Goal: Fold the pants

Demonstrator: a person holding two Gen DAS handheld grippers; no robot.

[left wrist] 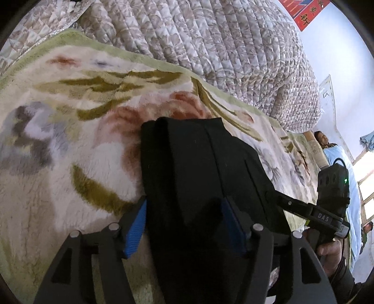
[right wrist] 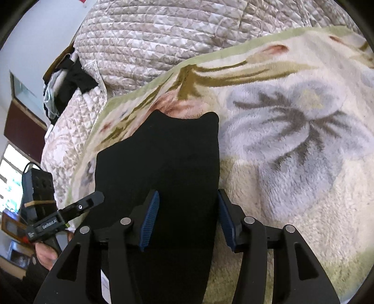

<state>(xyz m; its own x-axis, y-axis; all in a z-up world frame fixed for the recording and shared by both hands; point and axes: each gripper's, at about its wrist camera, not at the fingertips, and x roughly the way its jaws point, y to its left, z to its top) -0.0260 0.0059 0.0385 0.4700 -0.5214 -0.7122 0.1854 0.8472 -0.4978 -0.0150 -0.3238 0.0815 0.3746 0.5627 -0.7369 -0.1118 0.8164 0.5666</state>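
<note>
A fleecy blanket (left wrist: 70, 145) with a pale green border and a print of olive leaves, pink blooms and grey flowers covers the bed. Behind it a quilt (left wrist: 222, 46), stitched in rows with a brown-grey leaf pattern, is heaped up in a long roll. On the white wall (left wrist: 339, 58) hangs a red banner (left wrist: 306, 11) with characters. A person (left wrist: 321, 138) lies beyond the quilt's end under a light blue cover (left wrist: 350, 198). In the right wrist view, dark clothes (right wrist: 70, 79) lie piled beside the quilt, near a bright window (right wrist: 9, 182).
</note>
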